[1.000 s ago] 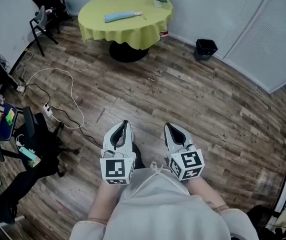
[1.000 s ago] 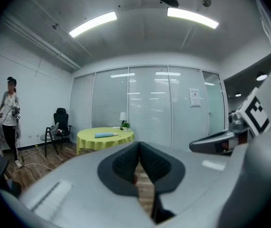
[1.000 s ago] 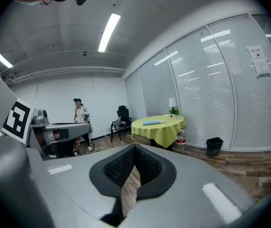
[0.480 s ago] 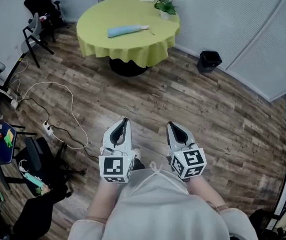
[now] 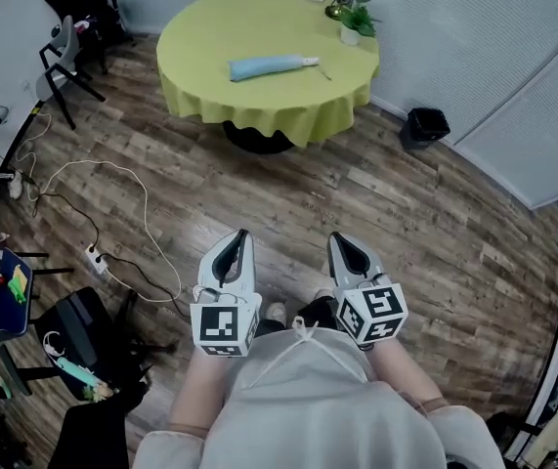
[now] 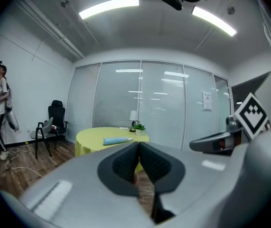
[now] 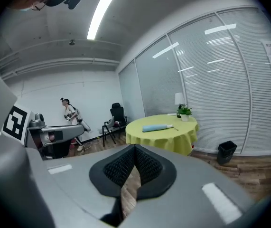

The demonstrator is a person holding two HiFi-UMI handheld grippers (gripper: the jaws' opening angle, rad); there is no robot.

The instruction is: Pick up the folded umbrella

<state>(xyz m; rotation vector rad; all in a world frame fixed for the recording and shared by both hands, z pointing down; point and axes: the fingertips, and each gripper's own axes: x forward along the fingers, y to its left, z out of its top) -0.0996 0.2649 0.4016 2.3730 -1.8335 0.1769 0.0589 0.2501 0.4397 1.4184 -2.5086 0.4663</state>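
Note:
The folded light-blue umbrella (image 5: 271, 65) lies on a round table with a yellow-green cloth (image 5: 210, 47), far ahead across the wooden floor. It also shows as a blue roll (image 6: 116, 140) in the left gripper view and as a blue roll (image 7: 157, 127) in the right gripper view. My left gripper (image 5: 240, 236) and right gripper (image 5: 336, 239) are held side by side at waist height, well short of the table. Both are shut with nothing between the pads.
A potted plant (image 5: 355, 20) and a lamp stand at the table's far edge. A black bin (image 5: 425, 125) sits to the table's right by the blinds. Chairs (image 5: 64, 47), a power strip (image 5: 95, 258) and loose cables lie at the left. A person (image 6: 1, 110) stands by the left wall.
The table with the umbrella has come nearer and shifted right in the head view as I walk toward it. Both grippers stay shut, held the same way.

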